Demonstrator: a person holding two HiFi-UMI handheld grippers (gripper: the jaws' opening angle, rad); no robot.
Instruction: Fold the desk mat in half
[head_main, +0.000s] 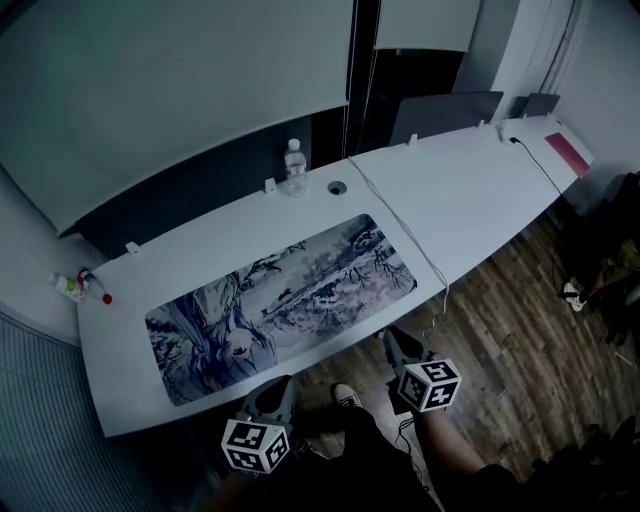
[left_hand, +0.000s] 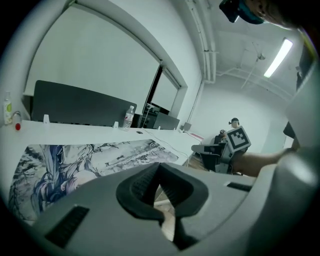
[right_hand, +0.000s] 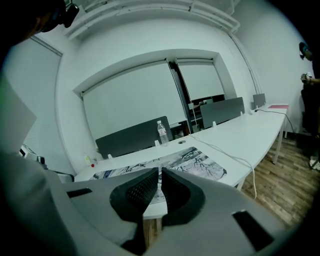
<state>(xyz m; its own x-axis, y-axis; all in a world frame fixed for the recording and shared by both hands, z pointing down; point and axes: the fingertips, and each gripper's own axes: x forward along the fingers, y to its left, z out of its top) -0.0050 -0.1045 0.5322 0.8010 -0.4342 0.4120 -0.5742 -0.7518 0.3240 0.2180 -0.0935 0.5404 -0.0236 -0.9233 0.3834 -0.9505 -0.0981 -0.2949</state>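
With left tongs and right tongs clenched empty at the lower frame, open both and nip the mat evenly along its lower edge.

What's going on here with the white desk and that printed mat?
A person stands at the near edge of a white desk, holding a gripper in each hand. The printed desk mat lies flat and unfolded on it. The left gripper and the right gripper are both shut and empty, short of the mat's near edge, so the fold has not begun. A water bottle stands at the desk's far side.
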